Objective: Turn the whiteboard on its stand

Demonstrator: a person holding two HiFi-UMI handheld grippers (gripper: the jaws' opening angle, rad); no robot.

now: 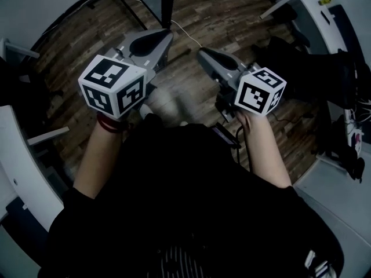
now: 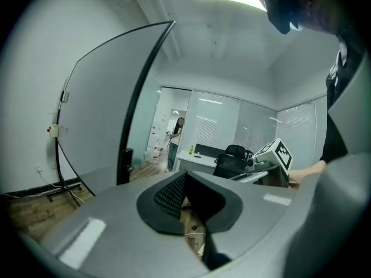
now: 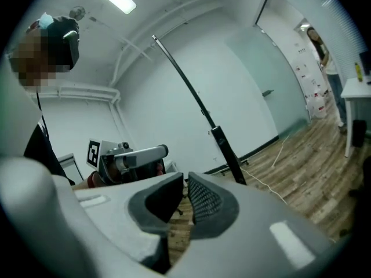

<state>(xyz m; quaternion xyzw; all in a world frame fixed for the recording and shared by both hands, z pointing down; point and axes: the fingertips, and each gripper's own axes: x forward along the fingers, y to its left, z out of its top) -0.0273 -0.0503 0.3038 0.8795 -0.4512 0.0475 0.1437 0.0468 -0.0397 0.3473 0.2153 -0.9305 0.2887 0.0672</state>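
Observation:
The whiteboard (image 2: 98, 109) stands ahead and to the left in the left gripper view, a big pale panel with a black rim. The right gripper view catches it edge-on as a thin dark line (image 3: 185, 86) above its black post. From the head view only the stand's post (image 1: 168, 2) and a leg (image 1: 130, 7) show at the top. My left gripper (image 1: 164, 37) and right gripper (image 1: 203, 52) hang side by side over the wooden floor, well short of the board. Both are shut with nothing between the pads, seen close up on the left gripper (image 2: 184, 181) and the right gripper (image 3: 185, 184).
A thin cable (image 1: 185, 30) runs across the floor near the stand. White desks stand at the right (image 1: 324, 16) and left (image 1: 17, 172). A desk and a black office chair (image 2: 232, 158) lie beyond. A person (image 2: 175, 138) stands by the far doorway.

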